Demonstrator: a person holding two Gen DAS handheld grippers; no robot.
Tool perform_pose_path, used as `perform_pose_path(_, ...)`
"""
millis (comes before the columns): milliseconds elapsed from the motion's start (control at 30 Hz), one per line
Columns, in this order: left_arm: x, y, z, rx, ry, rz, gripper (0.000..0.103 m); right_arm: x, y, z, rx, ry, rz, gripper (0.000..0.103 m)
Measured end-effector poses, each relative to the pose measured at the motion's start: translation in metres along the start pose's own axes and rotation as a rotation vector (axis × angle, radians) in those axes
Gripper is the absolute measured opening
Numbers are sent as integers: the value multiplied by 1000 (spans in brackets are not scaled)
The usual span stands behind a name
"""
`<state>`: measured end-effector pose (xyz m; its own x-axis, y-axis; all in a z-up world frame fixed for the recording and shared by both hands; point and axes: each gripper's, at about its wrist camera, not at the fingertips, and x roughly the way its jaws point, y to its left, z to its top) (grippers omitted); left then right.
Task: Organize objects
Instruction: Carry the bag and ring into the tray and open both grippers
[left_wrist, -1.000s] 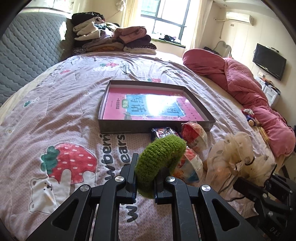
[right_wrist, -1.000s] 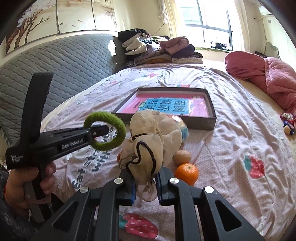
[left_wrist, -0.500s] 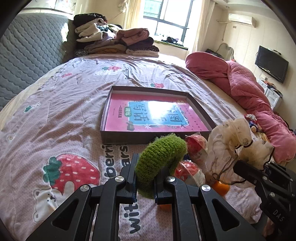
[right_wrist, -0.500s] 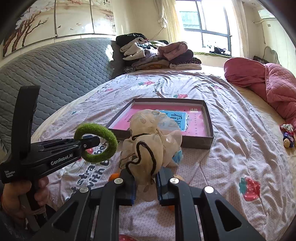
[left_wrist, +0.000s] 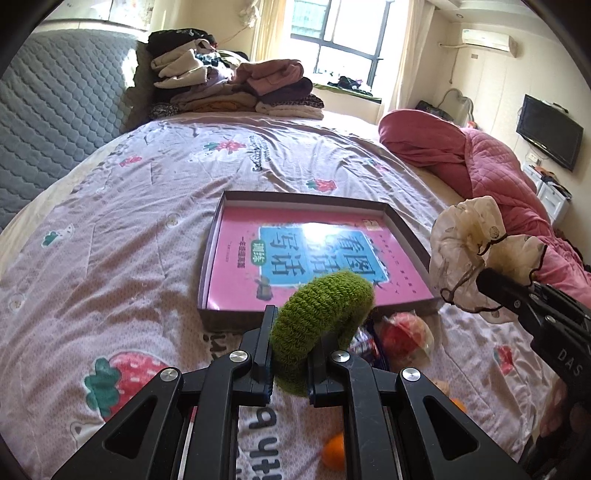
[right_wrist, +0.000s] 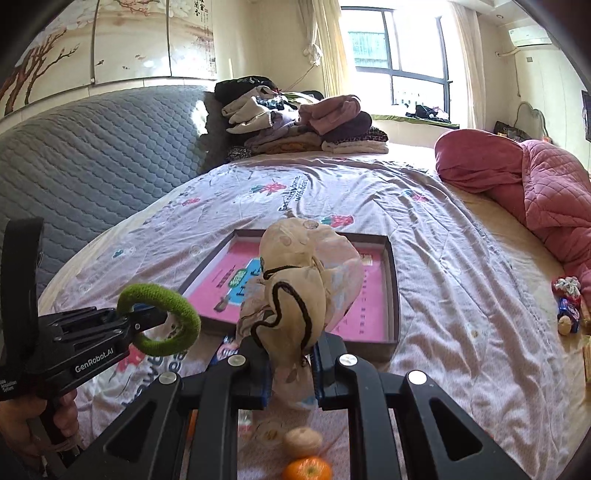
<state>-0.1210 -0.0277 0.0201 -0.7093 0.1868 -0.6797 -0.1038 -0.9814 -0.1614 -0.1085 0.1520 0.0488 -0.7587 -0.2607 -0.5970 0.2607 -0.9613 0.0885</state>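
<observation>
- Left gripper (left_wrist: 290, 347) clamped on green knitted ring (left_wrist: 321, 314); ring stands upright between the jaws, above the bed's (left_wrist: 110, 236) near edge, just short of the shallow box (left_wrist: 210, 258).
- Right gripper (right_wrist: 290, 356) clamped on beige gauzy scrunchie (right_wrist: 295, 284), held up over the box's near wall.
- Box lies mid-bed with a pink book (left_wrist: 314, 254) flat inside.
- Below the grippers, on the sheet: orange (right_wrist: 306, 469), wrapped snacks (left_wrist: 404, 332). These lie between grippers and near edge.
- Folded clothes (left_wrist: 229, 85) piled at far edge; pink quilt (right_wrist: 535, 184) along right edge.
- Ring thick, fuzzy; scrunchie ruffled, dark-trimmed.
</observation>
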Motion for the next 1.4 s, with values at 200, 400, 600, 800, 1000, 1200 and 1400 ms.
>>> perform_pose_path(200, 21, 5, 27, -11, 5, 28, 12, 34, -17, 23, 36, 53, 16, 17)
perform_pose_path(400, 50, 13, 46, -21, 26, 57, 12, 76, -25, 30, 38, 125, 19, 17)
perform_pose_path(600, 82, 22, 59, -29, 57, 83, 13, 107, -34, 33, 42, 183, -4, 17)
perform_pose_path(800, 115, 26, 61, -27, 104, 99, 13, 131, -39, 29, 50, 237, -15, 17)
perform_pose_path(1000, 137, 29, 54, -27, 147, 109, 13, 148, -42, 19, 54, 290, -39, 21)
perform_pose_path(1200, 149, 32, 49, -27, 179, 144, 15, 154, -46, 13, 58, 320, -69, 26)
perform_pose_path(1400, 153, 35, 45, -34, 203, 157, 25, 156, -43, 11, 29, 339, -104, 40)
